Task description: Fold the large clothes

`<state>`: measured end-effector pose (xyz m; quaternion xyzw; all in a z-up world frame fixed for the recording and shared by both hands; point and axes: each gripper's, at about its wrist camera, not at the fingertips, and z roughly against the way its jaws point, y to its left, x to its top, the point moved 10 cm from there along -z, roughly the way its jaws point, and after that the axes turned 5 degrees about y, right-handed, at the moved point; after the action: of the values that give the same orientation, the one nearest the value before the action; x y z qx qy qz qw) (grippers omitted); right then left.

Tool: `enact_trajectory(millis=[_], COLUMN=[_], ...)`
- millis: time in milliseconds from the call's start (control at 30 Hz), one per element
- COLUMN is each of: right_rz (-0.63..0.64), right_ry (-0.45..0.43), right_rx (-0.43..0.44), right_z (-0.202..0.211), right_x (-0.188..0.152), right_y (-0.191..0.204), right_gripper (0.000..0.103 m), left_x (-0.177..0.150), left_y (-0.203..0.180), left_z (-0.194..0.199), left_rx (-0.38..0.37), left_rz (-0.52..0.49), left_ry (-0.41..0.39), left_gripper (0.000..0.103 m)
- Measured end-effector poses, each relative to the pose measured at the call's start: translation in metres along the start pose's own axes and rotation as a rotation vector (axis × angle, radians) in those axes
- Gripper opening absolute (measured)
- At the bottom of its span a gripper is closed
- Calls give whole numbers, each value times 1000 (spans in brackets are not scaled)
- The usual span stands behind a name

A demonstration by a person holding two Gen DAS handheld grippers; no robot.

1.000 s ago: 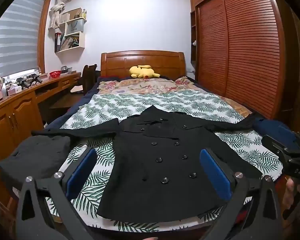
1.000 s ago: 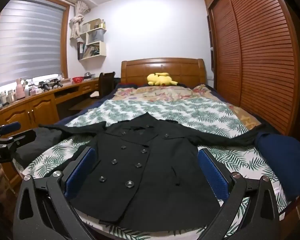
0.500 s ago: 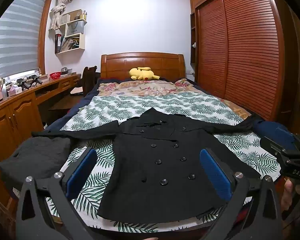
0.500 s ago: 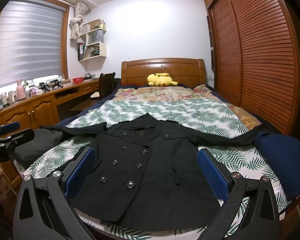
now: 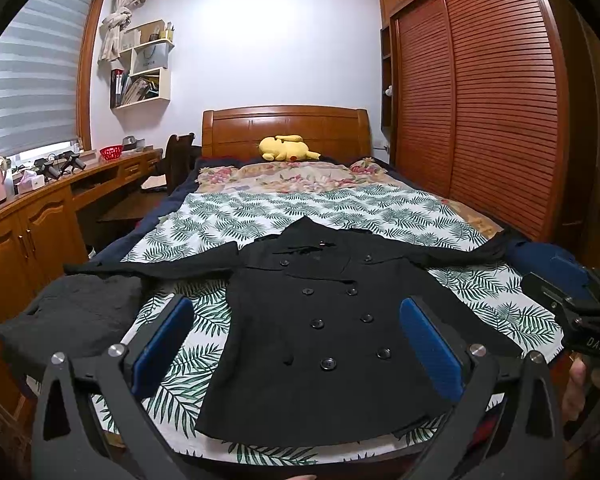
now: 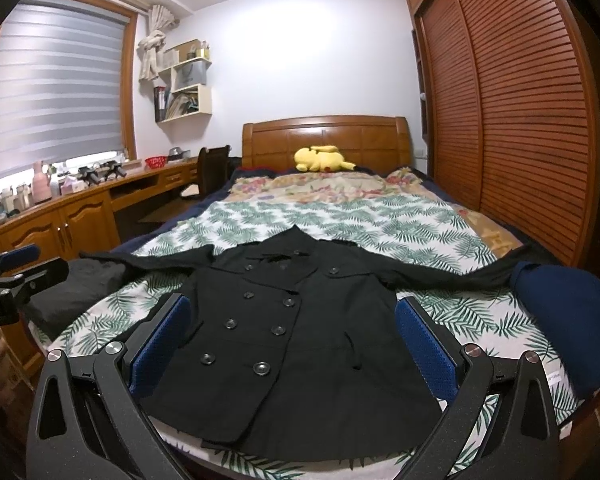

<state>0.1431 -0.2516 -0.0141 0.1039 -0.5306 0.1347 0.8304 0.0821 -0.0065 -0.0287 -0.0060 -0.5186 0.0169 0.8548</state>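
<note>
The left gripper point(image 5: 296, 344) and right gripper point(image 6: 292, 344) both hang spread wide and empty above the foot of the bed point(image 5: 480, 216). Straight ahead of each, the black double-breasted coat point(image 5: 324, 328) lies flat and buttoned, hem nearest, collar away, long axis toward the headboard point(image 5: 286, 128). Each sleeve stretches sideways to its own gripper's side. A dark folded garment point(image 5: 76, 316) and a navy bundle point(image 6: 568, 320) crowd the sleeve ends; open leaf-print bedspread point(image 5: 300, 208) lies beyond the collar.

I count one black coat point(image 5: 332, 320) spread on one bed point(image 5: 260, 216), with eight buttons showing down its front. One dark folded garment point(image 5: 76, 312) lies left, one navy bundle point(image 6: 568, 316) right, one yellow plush toy point(image 5: 286, 148) by the headboard. I hold two hand-held grippers: left point(image 5: 296, 352), right point(image 6: 292, 344).
</note>
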Motion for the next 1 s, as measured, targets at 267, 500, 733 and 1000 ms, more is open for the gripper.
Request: enact_trajectory(millis=[267, 500, 733, 1000], right_rz=[-1, -3, -5, -7], right_ry=[-3, -8, -9, -9], right_rx=[2, 4, 5, 6], right_z=[3, 6, 7, 8], right_x=[0, 4, 5, 6], right_y=[-1, 2, 4, 5], right_gripper=[103, 103, 103, 103], left_x=[0, 1, 1, 0], left_y=[-1, -3, -3, -3], left_z=[1, 4, 6, 6], left_rx=[-2, -3, -3, -3], left_rz=[0, -1, -1, -2], left_ry=[-2, -8, -10, -10], left_gripper=[103, 103, 103, 103])
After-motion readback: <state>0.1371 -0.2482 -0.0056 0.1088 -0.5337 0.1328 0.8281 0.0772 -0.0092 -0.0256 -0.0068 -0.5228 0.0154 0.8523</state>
